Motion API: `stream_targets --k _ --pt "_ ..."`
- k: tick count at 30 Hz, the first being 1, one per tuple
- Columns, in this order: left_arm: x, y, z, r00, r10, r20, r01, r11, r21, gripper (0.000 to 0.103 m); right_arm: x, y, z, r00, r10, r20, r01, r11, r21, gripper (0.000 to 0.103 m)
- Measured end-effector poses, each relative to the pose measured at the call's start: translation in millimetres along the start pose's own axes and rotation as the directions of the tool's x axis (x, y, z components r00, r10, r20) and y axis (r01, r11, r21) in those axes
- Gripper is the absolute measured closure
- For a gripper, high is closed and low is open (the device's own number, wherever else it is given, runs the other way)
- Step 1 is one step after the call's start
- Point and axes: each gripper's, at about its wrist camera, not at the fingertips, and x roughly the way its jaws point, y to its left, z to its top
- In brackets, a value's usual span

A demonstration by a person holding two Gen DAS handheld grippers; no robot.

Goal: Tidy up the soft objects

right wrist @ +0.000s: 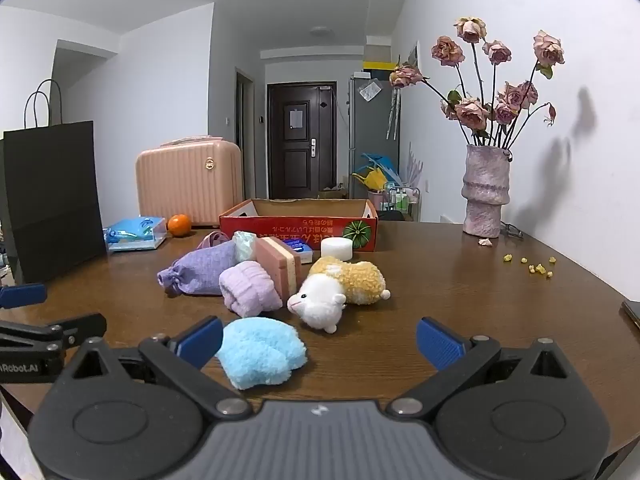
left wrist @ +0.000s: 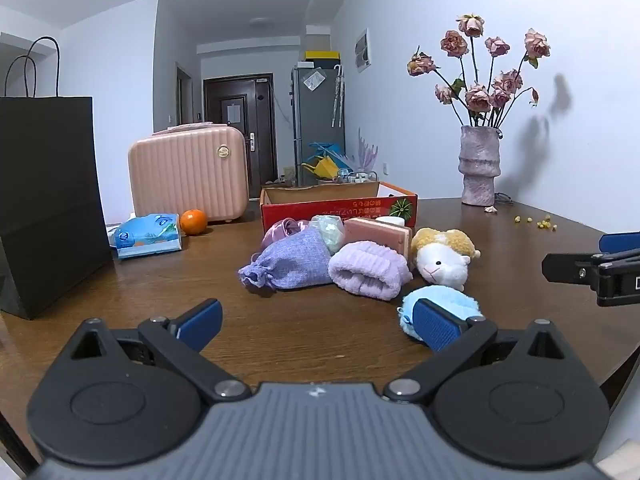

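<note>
A heap of soft things lies mid-table before a red cardboard box: a purple drawstring pouch, a lilac rolled towel, a pink sponge, a white-and-yellow plush sheep and a light blue fluffy cloth. My left gripper is open and empty, its right finger in front of the blue cloth. My right gripper is open and empty, the blue cloth beside its left finger.
A black paper bag stands at the left. A pink case, a tissue pack and an orange sit behind. A vase of dried roses stands at the back right.
</note>
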Motion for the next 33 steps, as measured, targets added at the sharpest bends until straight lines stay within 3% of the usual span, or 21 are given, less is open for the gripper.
stream_targets --k 33 --pt "-0.8 -0.7 -0.2 1.000 -0.014 0.000 0.014 1.000 -0.015 0.000 1.1 -0.3 -2.2 1.000 0.000 -0.008 0.000 1.000 0.000 0.000"
